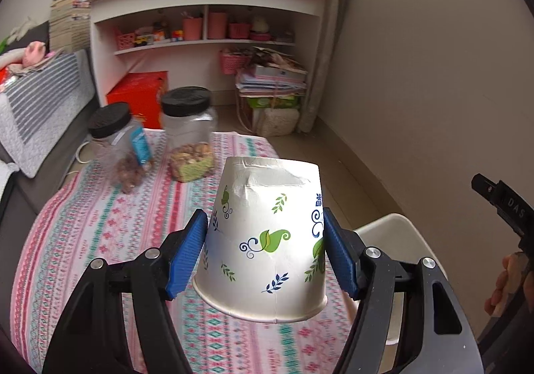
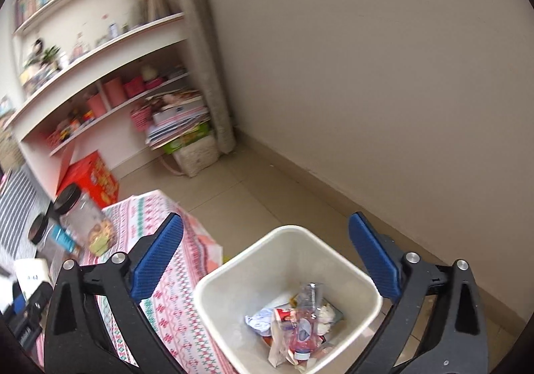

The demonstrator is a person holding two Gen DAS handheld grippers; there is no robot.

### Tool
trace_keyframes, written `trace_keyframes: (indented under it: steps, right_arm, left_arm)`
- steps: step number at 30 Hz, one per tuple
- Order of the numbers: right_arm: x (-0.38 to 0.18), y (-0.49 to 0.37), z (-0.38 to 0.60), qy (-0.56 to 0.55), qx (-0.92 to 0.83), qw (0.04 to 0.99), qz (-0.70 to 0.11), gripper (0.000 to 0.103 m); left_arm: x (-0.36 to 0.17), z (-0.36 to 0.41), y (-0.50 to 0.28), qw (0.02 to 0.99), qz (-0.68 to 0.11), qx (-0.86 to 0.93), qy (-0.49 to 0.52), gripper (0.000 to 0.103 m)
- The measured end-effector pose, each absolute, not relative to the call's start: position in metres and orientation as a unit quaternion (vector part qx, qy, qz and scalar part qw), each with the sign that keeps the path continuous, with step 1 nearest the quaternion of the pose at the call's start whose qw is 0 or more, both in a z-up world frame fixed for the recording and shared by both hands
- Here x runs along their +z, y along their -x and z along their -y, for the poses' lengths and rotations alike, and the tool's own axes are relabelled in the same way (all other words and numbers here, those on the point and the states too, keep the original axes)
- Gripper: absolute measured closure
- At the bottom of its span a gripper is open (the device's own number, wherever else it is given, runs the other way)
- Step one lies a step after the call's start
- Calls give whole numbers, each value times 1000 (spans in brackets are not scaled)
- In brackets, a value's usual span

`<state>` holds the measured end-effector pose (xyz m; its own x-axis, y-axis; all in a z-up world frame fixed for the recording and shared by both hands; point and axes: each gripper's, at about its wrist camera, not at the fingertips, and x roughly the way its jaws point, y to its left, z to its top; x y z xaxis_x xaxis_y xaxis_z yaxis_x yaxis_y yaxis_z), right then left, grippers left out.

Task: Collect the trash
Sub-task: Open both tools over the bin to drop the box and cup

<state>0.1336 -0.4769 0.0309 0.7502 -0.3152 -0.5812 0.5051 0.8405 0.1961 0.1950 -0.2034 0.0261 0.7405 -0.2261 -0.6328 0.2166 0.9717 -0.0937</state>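
Left gripper (image 1: 265, 249): blue pads clamping inverted white leaf-printed paper cup (image 1: 267, 237). Right gripper (image 2: 267, 260): wide apart, empty, above white square plastic bin (image 2: 233, 270) holding wrappers.

Dented leaf-print paper cup (image 1: 263, 240), upside down, white bin (image 2: 233, 277) w/ wrappers, bottle

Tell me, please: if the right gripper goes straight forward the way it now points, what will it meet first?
Most likely the white trash bin. The open right gripper points down at its opening, so it would probably pass the rim and reach the trash inside, such as the plastic bottle. Depth is hard to judge here.
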Motion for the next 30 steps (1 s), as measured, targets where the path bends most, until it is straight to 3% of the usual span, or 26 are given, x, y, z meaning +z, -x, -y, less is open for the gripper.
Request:
trace_keyframes:
  steps: [12, 14, 16, 21, 25, 30]
  right_arm:
    - [39, -105, 535, -244, -283, 892, -254, 7]
    - [42, -101, 539, -248, -291, 890, -247, 7]
    - [45, -96, 546, -253, -299, 888, -239, 7]
    - [52, -88, 549, -255, -308, 888, -226, 7]
    - [60, -94, 520, -209, -307, 902, -221, 7]
    - [75, -99, 462, -148, -282, 930, -184, 7]
  left_arm:
    - [13, 308, -192, 897, -389, -210, 8, 32]
    - [7, 322, -195, 886, -407, -222, 14, 28]
    - [-3, 334, -199, 869, -435, -234, 24, 17]
    - [-18, 337, -198, 852, -467, -236, 17, 15]
    - [-8, 312, -194, 868, -448, -211, -16, 14]
    - [33, 261, -170, 923, -347, -151, -70, 9]
